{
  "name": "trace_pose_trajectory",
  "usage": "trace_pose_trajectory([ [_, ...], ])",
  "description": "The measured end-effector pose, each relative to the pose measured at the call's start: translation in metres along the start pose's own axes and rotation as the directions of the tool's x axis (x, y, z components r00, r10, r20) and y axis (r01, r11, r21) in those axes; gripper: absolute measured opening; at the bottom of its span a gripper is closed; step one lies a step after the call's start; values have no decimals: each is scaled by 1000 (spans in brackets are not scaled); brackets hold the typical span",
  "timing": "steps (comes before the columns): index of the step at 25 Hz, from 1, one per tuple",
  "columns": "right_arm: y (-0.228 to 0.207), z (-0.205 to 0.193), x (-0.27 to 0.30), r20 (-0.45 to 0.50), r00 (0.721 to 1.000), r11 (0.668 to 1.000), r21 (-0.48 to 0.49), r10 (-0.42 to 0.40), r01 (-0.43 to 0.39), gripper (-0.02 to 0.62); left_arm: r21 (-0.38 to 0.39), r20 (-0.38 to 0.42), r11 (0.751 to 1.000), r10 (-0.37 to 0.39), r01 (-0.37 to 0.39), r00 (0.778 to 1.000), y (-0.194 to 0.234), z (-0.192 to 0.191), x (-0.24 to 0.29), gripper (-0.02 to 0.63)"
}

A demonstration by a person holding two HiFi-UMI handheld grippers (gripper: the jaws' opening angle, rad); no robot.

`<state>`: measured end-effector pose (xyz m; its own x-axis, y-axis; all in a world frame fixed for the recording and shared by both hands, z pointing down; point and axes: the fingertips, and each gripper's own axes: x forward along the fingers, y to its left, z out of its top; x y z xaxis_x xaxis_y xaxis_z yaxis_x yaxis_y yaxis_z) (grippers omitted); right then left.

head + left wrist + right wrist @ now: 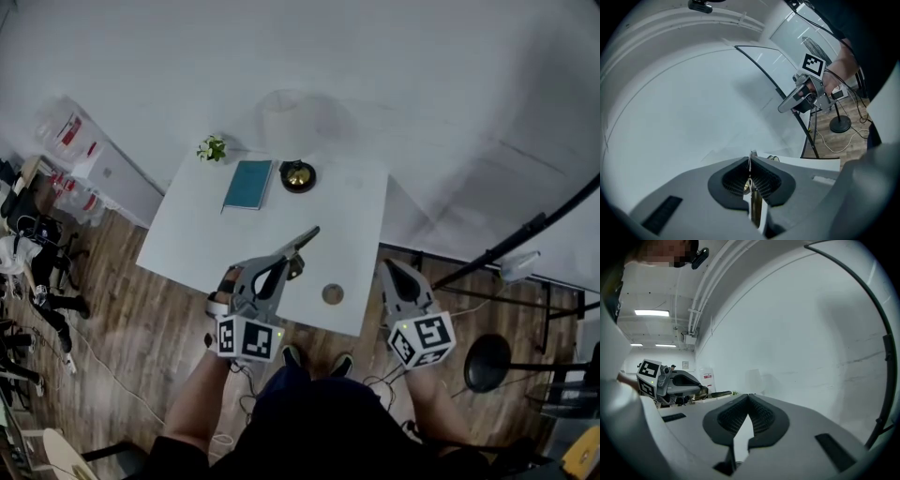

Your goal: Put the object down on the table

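Left gripper (291, 255): jaws clamped tight on a slim dark object (309, 235). In the left gripper view only its thin edge shows between the ribbed pads (765, 179), with a brass-coloured part lower down.
Object: juts past the fingertips toward 1 o'clock in the head view, over the near half of the white table (352, 220). Whether it touches the top cannot be made out.
Right gripper (392, 272): jaws closed tip to tip with nothing between them. It sits at 3 o'clock from the left gripper, just off the table's right edge and above the wood floor (169, 328).
Round disc (332, 294): flat on the table near its front edge, at about 4 o'clock from the held object and between the two grippers.
Teal book (248, 185): lies on the far part of the table, at 11 o'clock from the left gripper.
Dark bowl (298, 175): just beside the book at its 3 o'clock, with something gold-coloured inside.
Small plant (212, 148): at the table's far left corner — 10 o'clock from the book.
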<state>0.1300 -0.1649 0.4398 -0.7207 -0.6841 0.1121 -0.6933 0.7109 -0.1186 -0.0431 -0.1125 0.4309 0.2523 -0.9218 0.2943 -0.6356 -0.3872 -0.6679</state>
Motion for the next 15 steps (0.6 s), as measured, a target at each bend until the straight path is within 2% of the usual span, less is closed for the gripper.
trace_pose_trajectory([
  [6, -10, -4, 21, -23, 998, 998, -15, -58, 57, 5, -17, 30, 998, -54, 54, 998, 9, -25, 38, 12],
  [15, -24, 6, 63, -54, 971, 972, -57, -231, 228, 5, 12, 82, 985, -173, 172, 982, 28, -87, 109, 12],
])
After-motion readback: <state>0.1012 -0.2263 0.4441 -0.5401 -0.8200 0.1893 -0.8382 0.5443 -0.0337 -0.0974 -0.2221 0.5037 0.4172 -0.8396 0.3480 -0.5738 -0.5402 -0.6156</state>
